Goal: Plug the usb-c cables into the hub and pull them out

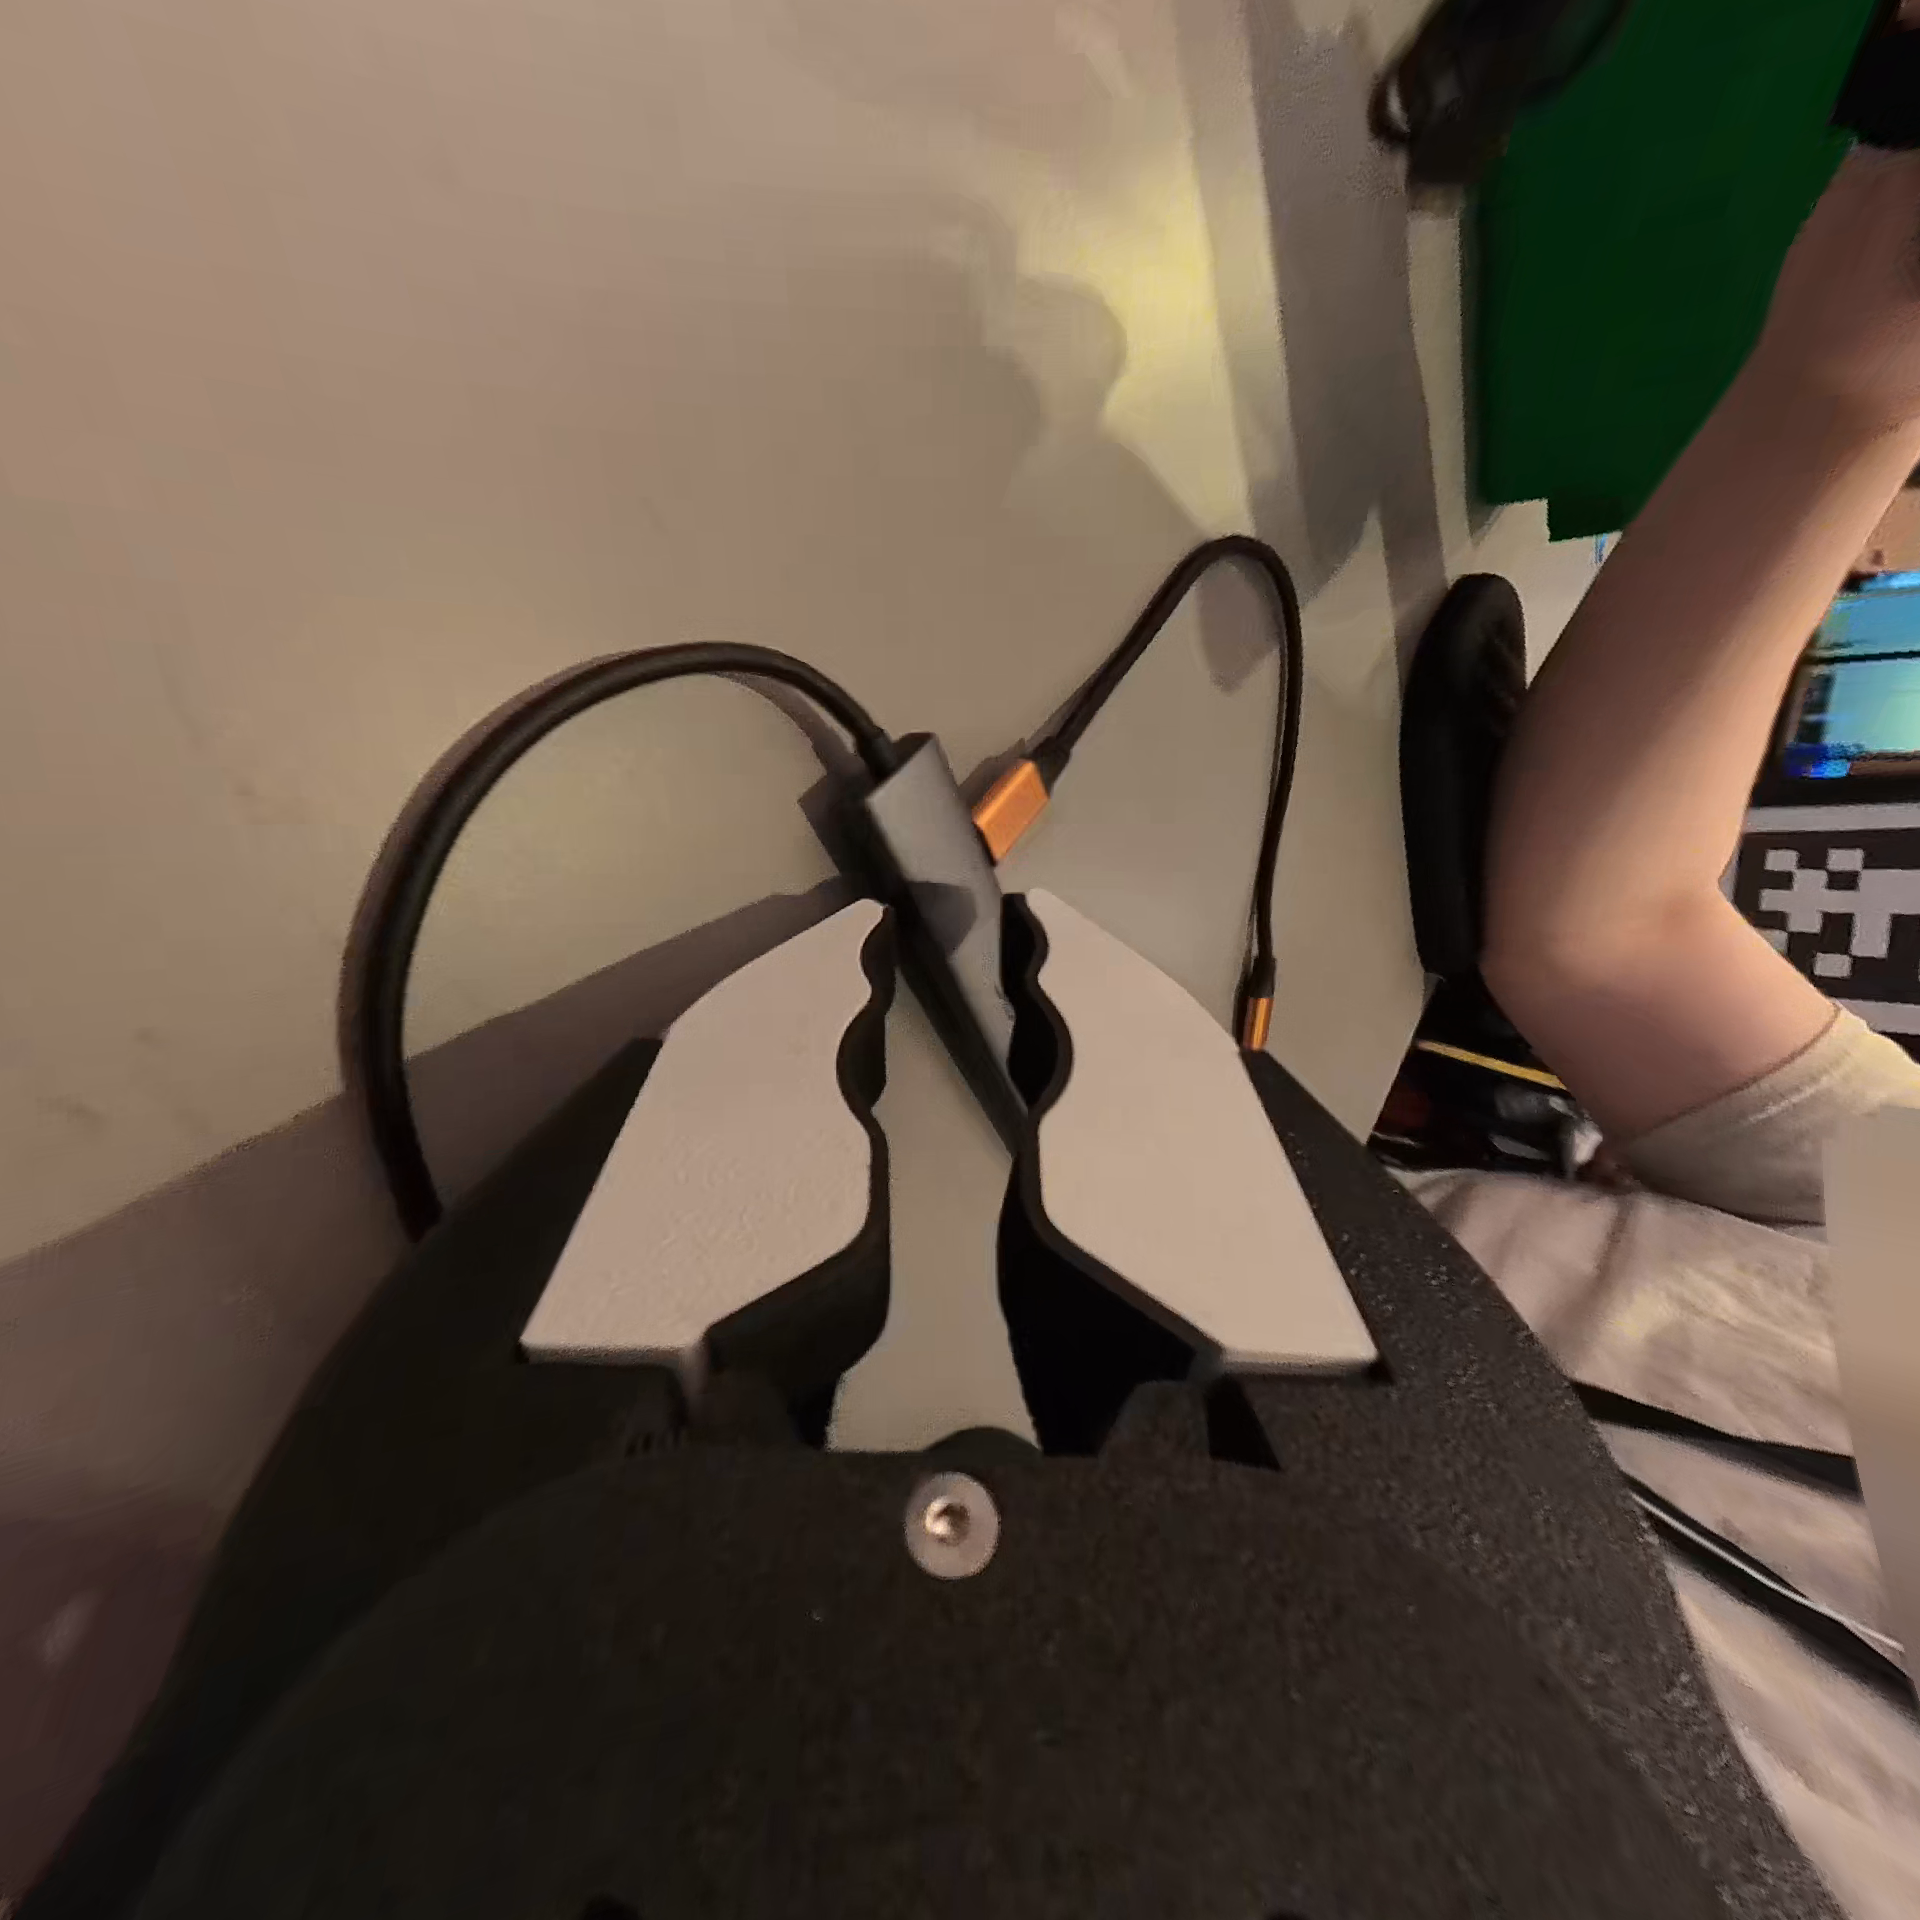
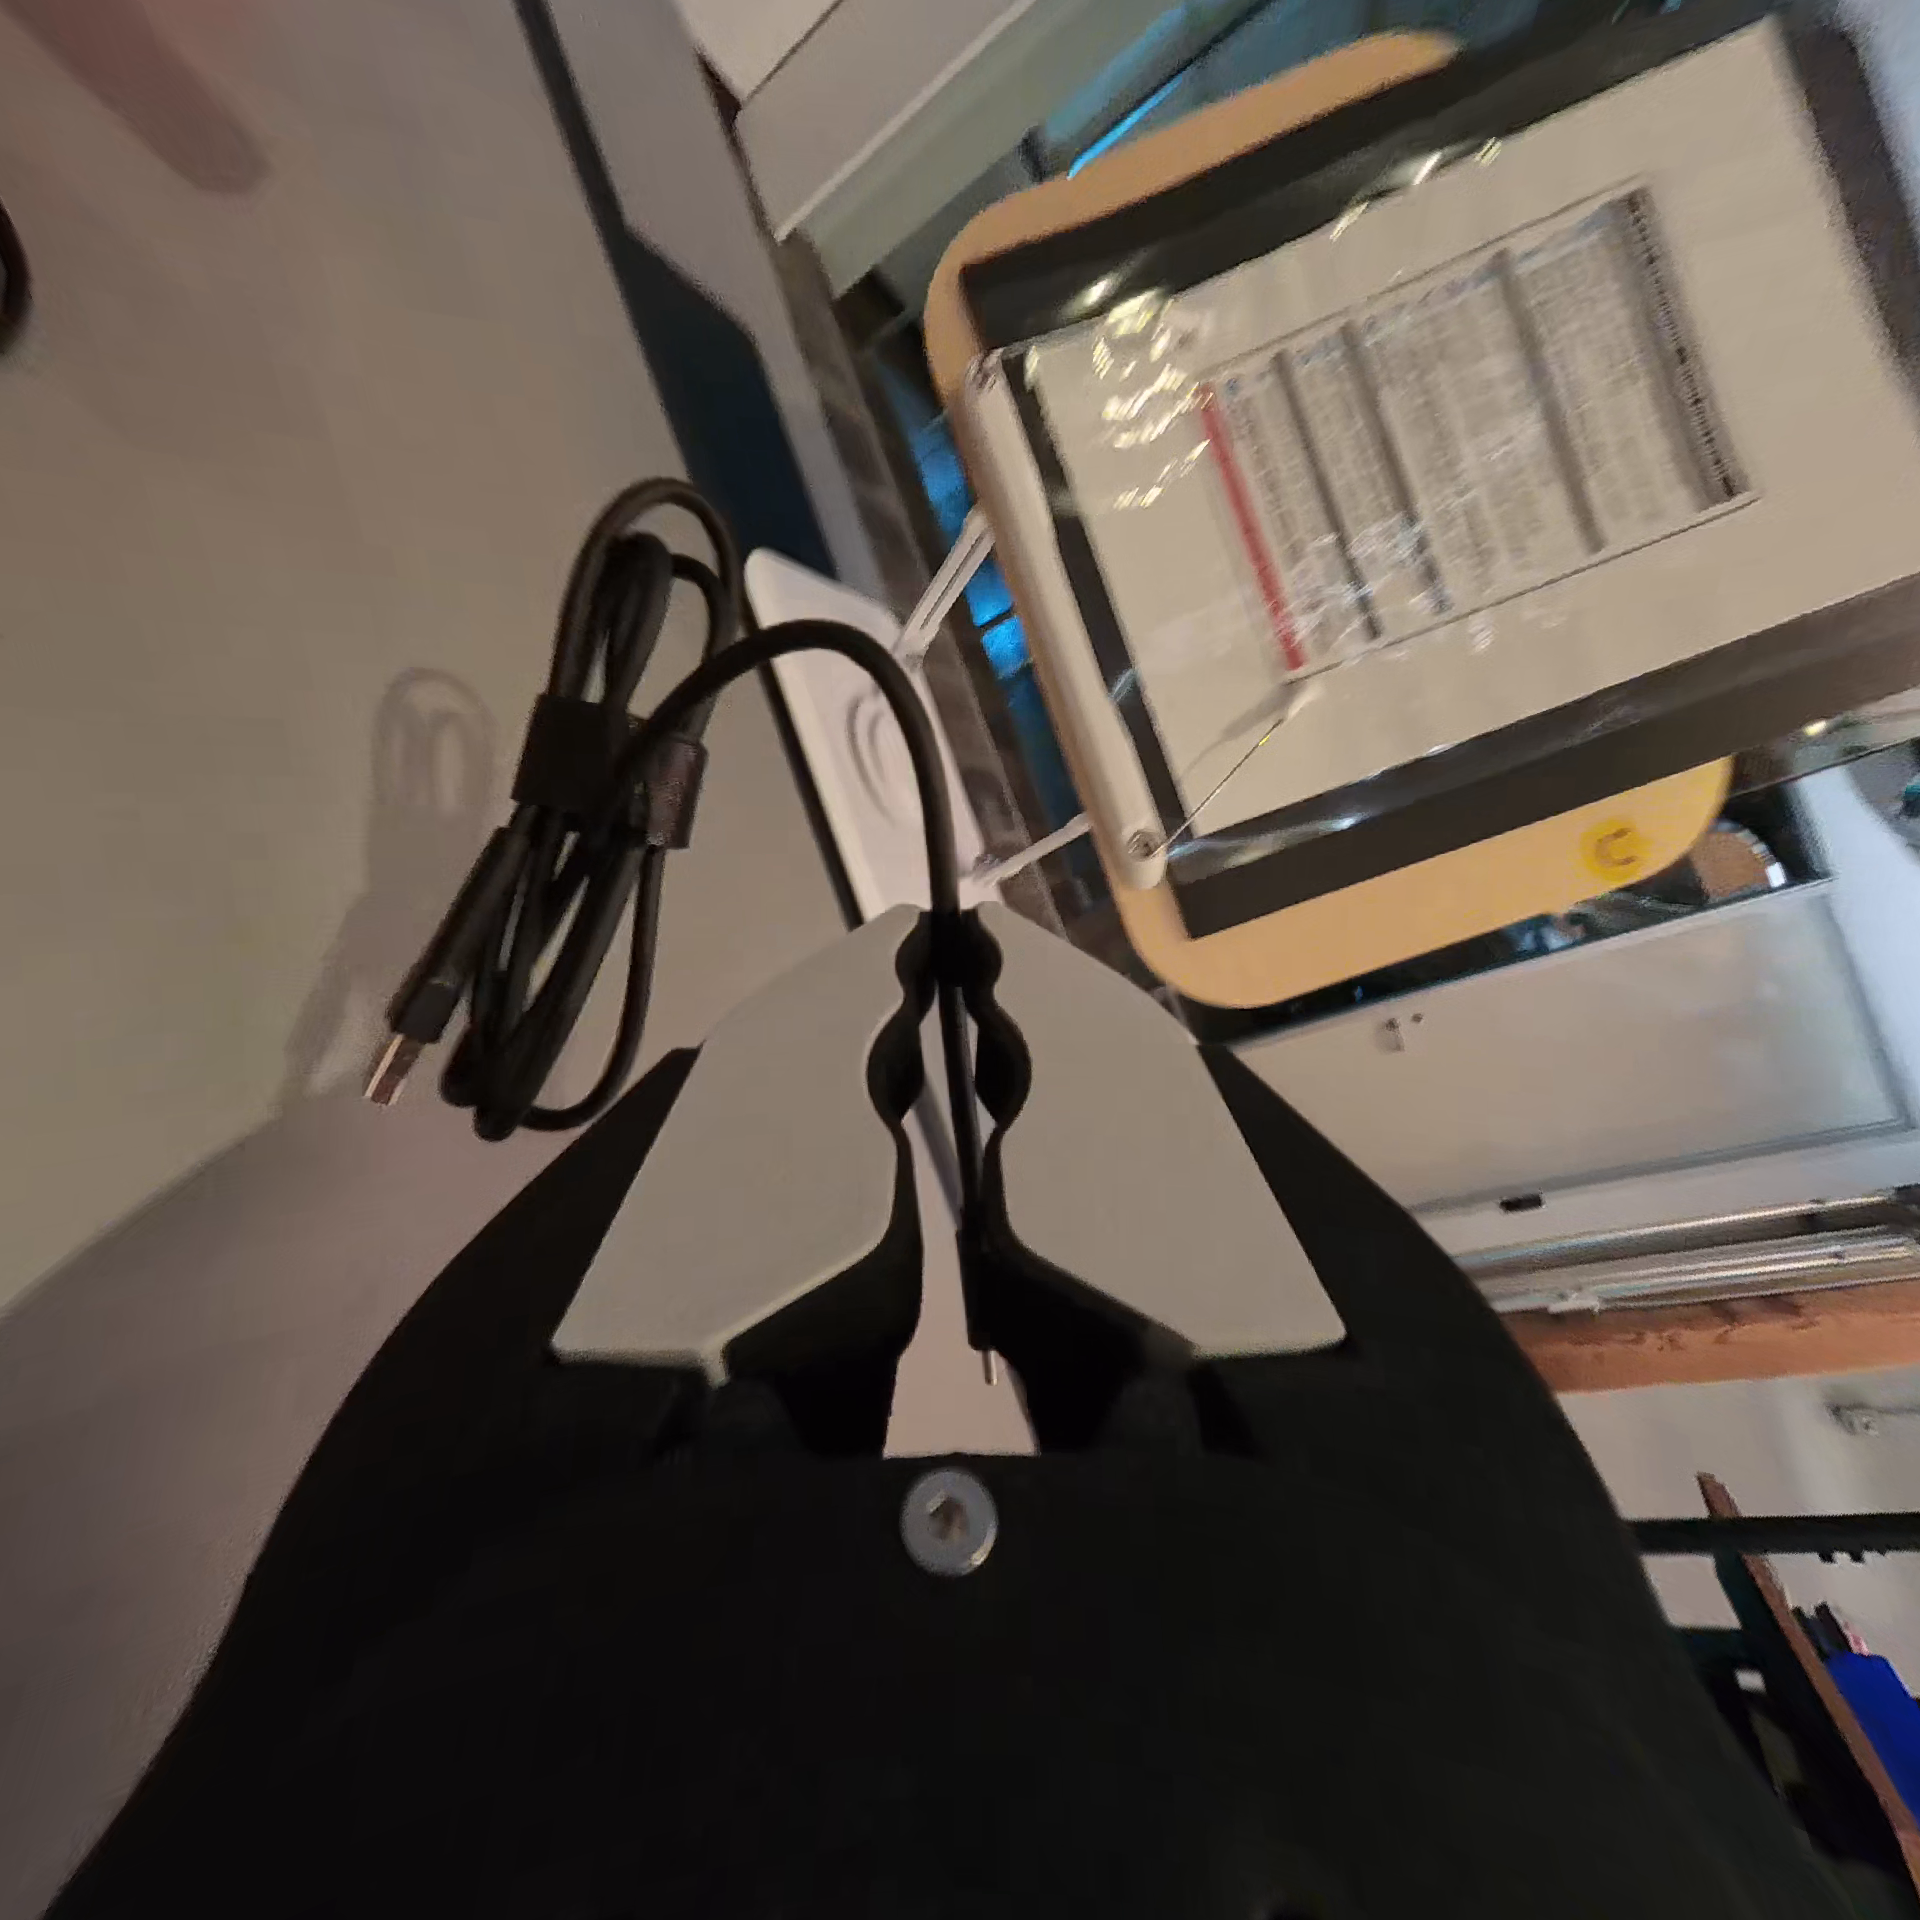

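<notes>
In the left wrist view my left gripper (image 1: 951, 914) is shut on a slim grey hub (image 1: 940, 894) held tilted above the white table (image 1: 520, 416). The hub's own black cable (image 1: 582, 707) loops off to the left. A braided cable with an orange plug (image 1: 1013, 808) is plugged into the hub's side; its other orange plug (image 1: 1255, 1006) hangs free. In the right wrist view my right gripper (image 2: 948, 914) is shut on a black cable (image 2: 831, 665), with its plug (image 2: 982, 1309) pointing back between the fingers. The rest of that cable hangs as a strapped bundle (image 2: 561, 831).
A person's bare arm (image 1: 1662, 779) reaches up at the right of the left wrist view, beside a black chair back (image 1: 1460, 769) and a screen (image 1: 1860, 686). In the right wrist view a glass-fronted machine with a wood-coloured frame (image 2: 1039, 260) stands beyond the table edge, and a white pad (image 2: 831, 665) lies near it. The gap from one gripper's tips to the other's is roughly 25 cm.
</notes>
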`<state>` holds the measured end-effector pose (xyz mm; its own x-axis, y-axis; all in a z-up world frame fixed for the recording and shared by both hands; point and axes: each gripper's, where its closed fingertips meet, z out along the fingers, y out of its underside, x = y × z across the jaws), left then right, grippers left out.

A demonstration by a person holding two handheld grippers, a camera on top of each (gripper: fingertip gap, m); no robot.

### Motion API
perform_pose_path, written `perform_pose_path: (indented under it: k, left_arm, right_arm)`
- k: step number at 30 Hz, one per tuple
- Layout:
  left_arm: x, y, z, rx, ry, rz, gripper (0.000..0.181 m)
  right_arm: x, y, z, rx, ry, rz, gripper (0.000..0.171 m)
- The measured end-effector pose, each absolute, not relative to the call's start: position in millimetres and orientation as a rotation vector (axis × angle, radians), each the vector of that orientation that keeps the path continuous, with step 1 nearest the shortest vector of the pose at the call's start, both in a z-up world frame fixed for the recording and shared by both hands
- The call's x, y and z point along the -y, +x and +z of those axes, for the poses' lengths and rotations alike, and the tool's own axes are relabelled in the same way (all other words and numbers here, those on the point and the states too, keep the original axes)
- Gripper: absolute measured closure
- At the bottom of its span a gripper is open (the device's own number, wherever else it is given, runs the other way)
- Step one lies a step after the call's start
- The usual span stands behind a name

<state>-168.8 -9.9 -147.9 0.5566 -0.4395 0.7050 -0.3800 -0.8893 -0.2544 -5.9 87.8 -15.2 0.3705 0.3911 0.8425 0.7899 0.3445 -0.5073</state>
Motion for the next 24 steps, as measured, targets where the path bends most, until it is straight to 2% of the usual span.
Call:
perform_pose_path:
  k: [2, 4, 5, 9, 11, 13, 16, 19, 24]
  left_arm:
    - [4.0, -164.8, -132.0, -0.713, -2.624, -1.259, 0.159]
    - [-6.5, -165.9, -117.7, -0.724, -2.547, -1.153, 0.142]
    - [-13.6, -169.1, -112.0, -0.746, -2.506, -1.048, 0.139]
    - [-28.5, -157.9, -57.2, -0.888, -2.109, -0.851, 0.130]
    - [-13.2, -138.7, -22.7, -0.918, -1.895, -1.001, 0.131]
    - [16.4, -118.8, 9.6, -0.953, -1.694, -1.306, 0.141]
    - [57.8, -101.7, 52.5, -0.997, -1.371, -1.736, 0.132]
    - [77.0, -85.3, 62.3, -1.054, -1.232, -1.788, 0.126]
    - [106.1, -64.9, 70.9, -1.109, -1.116, -1.950, 0.140]
  right_arm:
    - [-78.5, -14.5, 1.6, 1.202, -1.187, -0.322, 0.166]
    - [-63.3, -27.1, 20.8, 1.171, -1.098, -0.217, 0.166]
    - [-55.0, -33.0, 30.7, 1.151, -1.060, -0.148, 0.166]
    - [-6.7, -52.4, 78.1, 1.034, -0.893, 0.377, 0.166]
    - [21.6, -52.5, 104.1, 0.971, -0.777, 0.695, 0.166]
    - [46.0, -50.0, 121.7, 0.957, -0.676, 0.939, 0.166]
    - [82.6, -47.9, 137.0, 1.006, -0.533, 1.249, 0.166]
    - [109.8, -46.9, 145.6, 1.041, -0.406, 1.426, 0.166]
    - [128.7, -57.6, 143.9, 1.113, -0.366, 1.525, 0.166]
